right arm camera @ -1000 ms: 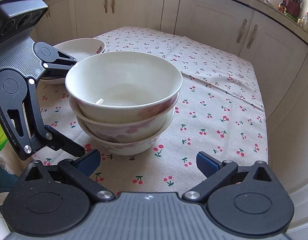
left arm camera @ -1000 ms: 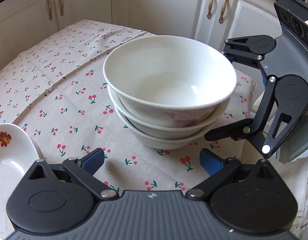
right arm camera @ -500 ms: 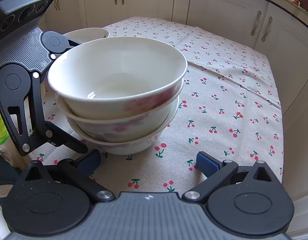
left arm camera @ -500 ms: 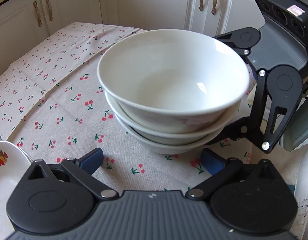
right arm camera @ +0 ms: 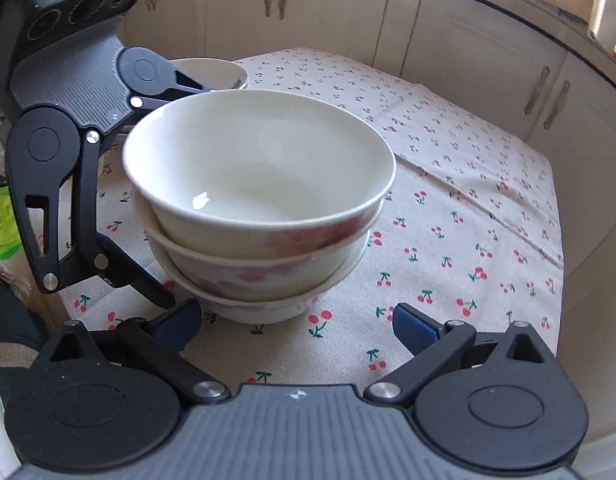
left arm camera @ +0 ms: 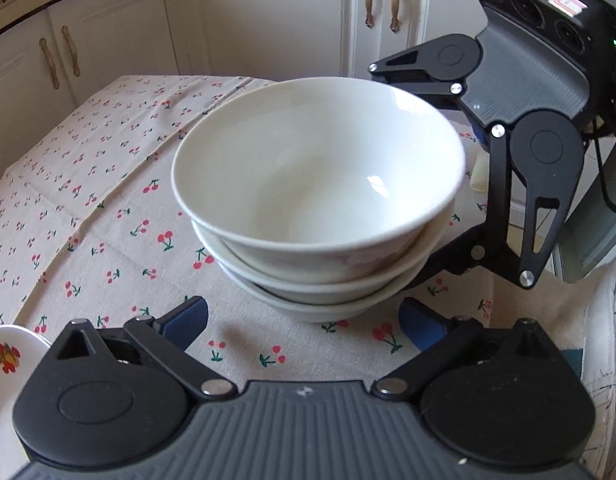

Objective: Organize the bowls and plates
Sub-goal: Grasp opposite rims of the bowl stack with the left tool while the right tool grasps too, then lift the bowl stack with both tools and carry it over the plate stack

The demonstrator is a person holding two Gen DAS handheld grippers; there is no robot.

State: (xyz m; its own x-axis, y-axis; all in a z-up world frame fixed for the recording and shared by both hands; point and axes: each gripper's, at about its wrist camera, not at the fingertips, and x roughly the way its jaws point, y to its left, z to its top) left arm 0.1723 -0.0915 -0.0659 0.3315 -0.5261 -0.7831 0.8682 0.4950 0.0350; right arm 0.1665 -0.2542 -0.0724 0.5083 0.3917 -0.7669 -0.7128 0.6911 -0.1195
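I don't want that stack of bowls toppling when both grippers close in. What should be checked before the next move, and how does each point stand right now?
1. Three bowls nested squarely: ok; the bowl stack sits on the cherry tablecloth.
2. Left gripper jaws open, nothing between them: ok.
3. Right gripper jaws open, empty: ok.
4. Grippers on opposite sides of the stack: ok.
5. Contact between the grippers and the stack: cannot tell.
6. Neighbours clear: the fruit-print plate and the far bowl stand apart from the stack: ok.
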